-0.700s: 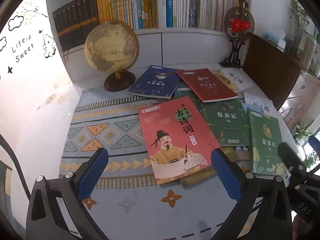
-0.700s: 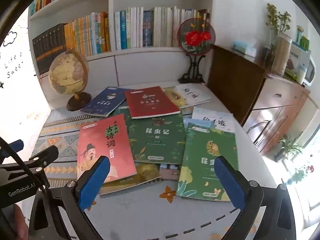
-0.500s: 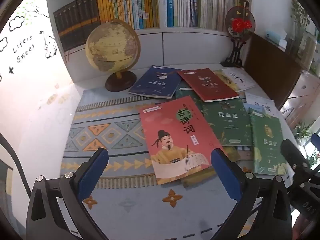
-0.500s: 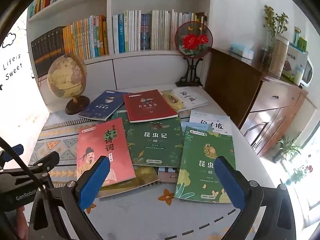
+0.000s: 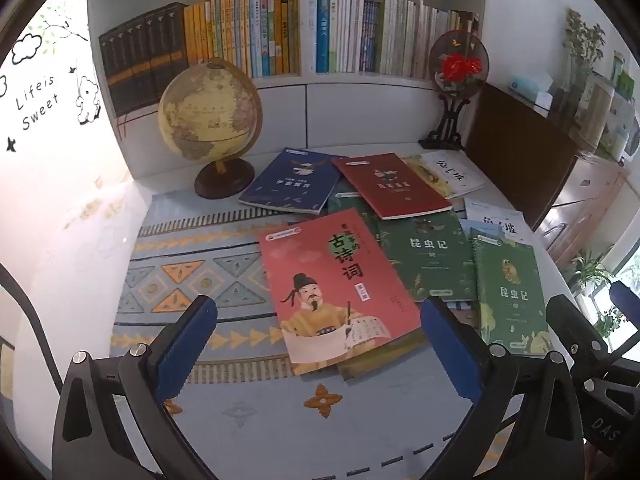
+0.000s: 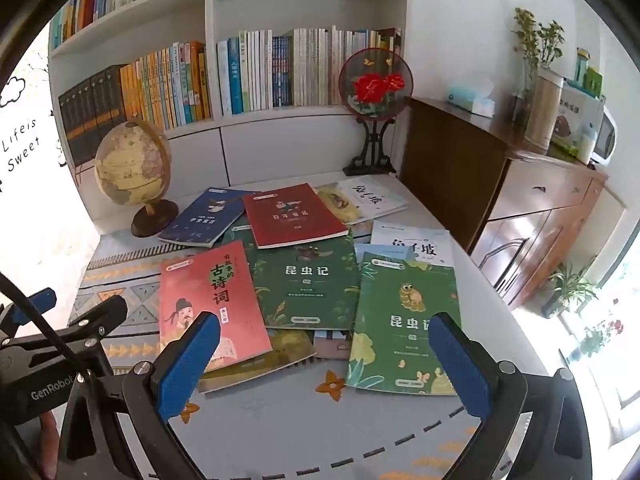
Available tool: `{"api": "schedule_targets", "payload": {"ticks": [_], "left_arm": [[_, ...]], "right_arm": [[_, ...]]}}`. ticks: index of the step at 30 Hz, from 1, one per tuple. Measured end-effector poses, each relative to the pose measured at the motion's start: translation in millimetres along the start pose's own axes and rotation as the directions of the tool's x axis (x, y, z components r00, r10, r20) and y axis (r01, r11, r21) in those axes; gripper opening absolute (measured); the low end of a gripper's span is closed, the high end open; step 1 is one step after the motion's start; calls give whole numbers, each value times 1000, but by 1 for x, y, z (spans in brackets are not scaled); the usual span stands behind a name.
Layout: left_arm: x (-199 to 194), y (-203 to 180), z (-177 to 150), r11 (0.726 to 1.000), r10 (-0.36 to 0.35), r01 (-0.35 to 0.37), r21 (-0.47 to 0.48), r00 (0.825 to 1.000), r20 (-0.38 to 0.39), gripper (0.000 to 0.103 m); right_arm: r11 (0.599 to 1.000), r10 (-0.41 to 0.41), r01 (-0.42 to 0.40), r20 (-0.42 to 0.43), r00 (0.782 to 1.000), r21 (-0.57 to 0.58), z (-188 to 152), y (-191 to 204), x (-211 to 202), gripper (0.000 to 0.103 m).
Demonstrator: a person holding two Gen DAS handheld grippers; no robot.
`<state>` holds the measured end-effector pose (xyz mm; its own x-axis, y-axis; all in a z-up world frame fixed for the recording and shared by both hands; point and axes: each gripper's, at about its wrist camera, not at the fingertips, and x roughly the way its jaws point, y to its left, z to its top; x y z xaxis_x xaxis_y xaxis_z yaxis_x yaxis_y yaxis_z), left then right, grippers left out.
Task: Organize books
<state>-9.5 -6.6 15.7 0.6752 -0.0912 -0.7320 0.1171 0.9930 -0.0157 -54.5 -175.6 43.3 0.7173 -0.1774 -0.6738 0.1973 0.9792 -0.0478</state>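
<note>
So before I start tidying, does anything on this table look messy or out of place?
Yes: the books lie scattered flat and overlapping. The red book sits askew across the dark green one, and the pink poetry book covers a yellowish one. Nothing looks damaged or spilled.

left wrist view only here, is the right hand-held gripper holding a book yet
Observer: No. The right hand-held gripper is open, with nothing between its jaws.
Operator: whats in front of it
Observer: The frog book, lying flat and untouched.
Operator: anything my finger hides
Observer: A small brown book pokes out between the olive book and the frog book.
</note>
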Motion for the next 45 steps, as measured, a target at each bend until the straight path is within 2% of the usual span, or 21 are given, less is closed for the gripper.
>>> {"api": "schedule_targets", "payload": {"ticks": [7,17,30,45], "left_arm": [[0,-9,-2,1000,-25,25,-17,1000,-1,101],[-5,-8,-2,999,-4,5,-32,1000,12,102],[-2,-5,-6,999,-8,7,-53,1000,-22,102],[3,0,-7,994,-71,68,-89,997,-21,101]], "right_arm": [[1000,9,-9,-12,1000,4,-1,-8,0,103],[1000,0,0,6,1000,-1,1,-13,-3,103],[1000,12,-12,-1,1000,-13,-1,-9,1,103],[1000,27,-26,-32,999,9,-3,-10,10,103]]}}
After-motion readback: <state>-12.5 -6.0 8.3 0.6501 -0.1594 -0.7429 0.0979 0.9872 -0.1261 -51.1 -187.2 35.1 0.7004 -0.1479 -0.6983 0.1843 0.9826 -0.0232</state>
